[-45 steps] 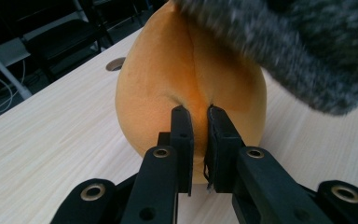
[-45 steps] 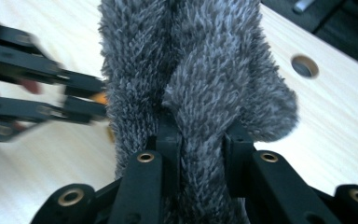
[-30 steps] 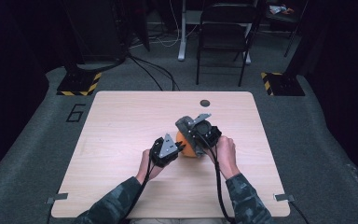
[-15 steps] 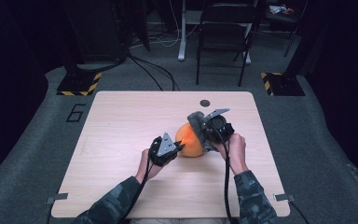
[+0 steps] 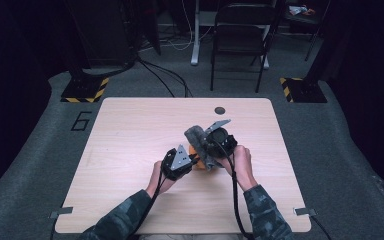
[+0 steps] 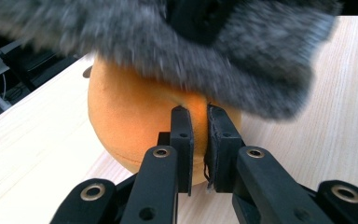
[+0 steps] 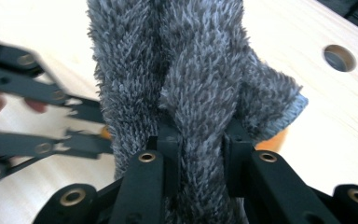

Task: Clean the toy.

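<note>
Mid-table (image 5: 130, 130): left gripper (image 6: 198, 140) pinching orange pad (image 6: 130, 121); right gripper (image 7: 200, 154) clamping grey cloth (image 7: 191, 70) draped directly above.

Grey fuzzy cloth (image 7: 186, 79) draped over orange rounded foam object (image 6: 135, 121), mid-table

Your left gripper (image 5: 192, 160) sits low near the table's middle with its jaws closed together, pinching an edge, while your right gripper (image 5: 205, 145), just beside it and held a little higher, has its jaws clamped on a thick fold.
</note>
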Demonstrator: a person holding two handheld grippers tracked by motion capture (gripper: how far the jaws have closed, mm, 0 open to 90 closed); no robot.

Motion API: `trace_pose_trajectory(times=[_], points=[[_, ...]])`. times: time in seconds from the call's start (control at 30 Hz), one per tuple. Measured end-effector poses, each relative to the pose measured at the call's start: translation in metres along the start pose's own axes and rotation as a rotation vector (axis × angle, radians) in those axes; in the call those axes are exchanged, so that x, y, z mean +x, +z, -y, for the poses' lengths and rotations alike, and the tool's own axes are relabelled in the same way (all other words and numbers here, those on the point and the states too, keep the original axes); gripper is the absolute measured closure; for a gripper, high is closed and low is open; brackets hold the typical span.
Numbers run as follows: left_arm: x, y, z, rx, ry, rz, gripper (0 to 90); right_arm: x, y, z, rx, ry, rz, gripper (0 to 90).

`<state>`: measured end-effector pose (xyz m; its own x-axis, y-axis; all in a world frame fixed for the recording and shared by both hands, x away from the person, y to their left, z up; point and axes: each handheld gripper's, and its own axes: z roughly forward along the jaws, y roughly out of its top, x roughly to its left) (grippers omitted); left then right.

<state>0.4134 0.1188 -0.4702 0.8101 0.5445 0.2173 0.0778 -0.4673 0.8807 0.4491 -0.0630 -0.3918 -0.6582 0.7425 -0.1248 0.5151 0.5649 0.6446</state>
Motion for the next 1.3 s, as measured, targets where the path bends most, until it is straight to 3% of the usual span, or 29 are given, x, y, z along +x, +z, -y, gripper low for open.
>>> trace_pose_trajectory(times=[0.03,0.13,0.2,0.33,0.53,0.8,0.83,1.1,1.3], points=[[0.0,0.0,0.0,0.0,0.0,0.0,82.4,0.0,0.0,0.0,0.0,0.0,0.0,73.8],[0.001,-0.001,0.0,0.004,-0.005,0.004,82.4,-0.012,-0.001,0.005,-0.006,0.047,0.11,73.7],[0.002,-0.001,0.001,0.004,-0.01,0.005,82.3,-0.019,0.0,0.009,-0.007,0.055,0.129,73.5],[0.004,-0.001,0.002,0.008,-0.025,0.003,82.1,-0.023,0.002,0.013,-0.015,0.074,0.121,73.4],[0.009,-0.002,0.004,0.016,-0.047,-0.014,80.8,-0.026,-0.006,0.015,-0.061,0.098,0.047,72.5],[0.018,-0.004,0.008,0.03,-0.117,-0.036,79.1,-0.047,-0.024,0.029,-0.085,0.167,0.052,71.3],[0.019,-0.005,0.009,0.035,-0.119,-0.037,78.9,-0.054,-0.027,0.036,-0.077,0.205,0.063,71.3],[0.027,-0.005,0.012,0.051,-0.153,-0.058,78.2,-0.081,-0.027,0.065,-0.031,0.296,0.109,71.2],[0.037,-0.005,0.018,0.084,-0.188,-0.104,77.2,-0.104,-0.011,0.098,0.072,0.383,0.161,69.3]])
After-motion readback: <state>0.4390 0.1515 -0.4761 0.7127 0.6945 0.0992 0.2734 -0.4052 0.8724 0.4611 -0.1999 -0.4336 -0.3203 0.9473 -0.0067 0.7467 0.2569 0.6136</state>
